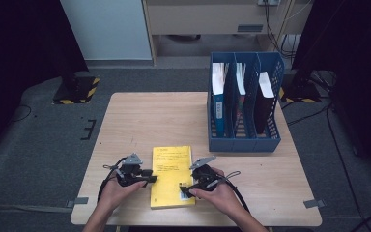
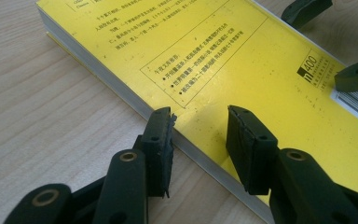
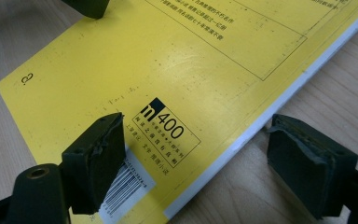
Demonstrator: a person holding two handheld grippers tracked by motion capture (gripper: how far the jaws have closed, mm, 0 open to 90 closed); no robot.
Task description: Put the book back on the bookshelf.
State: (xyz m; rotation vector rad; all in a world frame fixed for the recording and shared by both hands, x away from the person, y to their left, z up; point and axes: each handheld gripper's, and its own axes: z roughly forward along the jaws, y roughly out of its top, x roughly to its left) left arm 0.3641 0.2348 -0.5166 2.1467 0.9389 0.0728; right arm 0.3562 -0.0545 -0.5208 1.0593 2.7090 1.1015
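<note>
Reading "400" by its barcode, the yellow book [image 1: 172, 176] lies flat between both open tongs, ungripped.

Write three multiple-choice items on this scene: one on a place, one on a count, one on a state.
1. Where does the yellow book lie?
A. inside the file rack
B. flat on the table's near edge, between the grippers
C. on the floor

2. How many compartments has the blue file rack?
A. two
B. three
C. five

3. How do the right gripper jaws stand?
A. apart, astride the book's edge
C. clamped shut on a pen
B. shut on nothing

Key: 1 B, it lies flat on the wooden table; 2 B, two dividers make three slots; 3 A, a gap shows at each pad.
</note>
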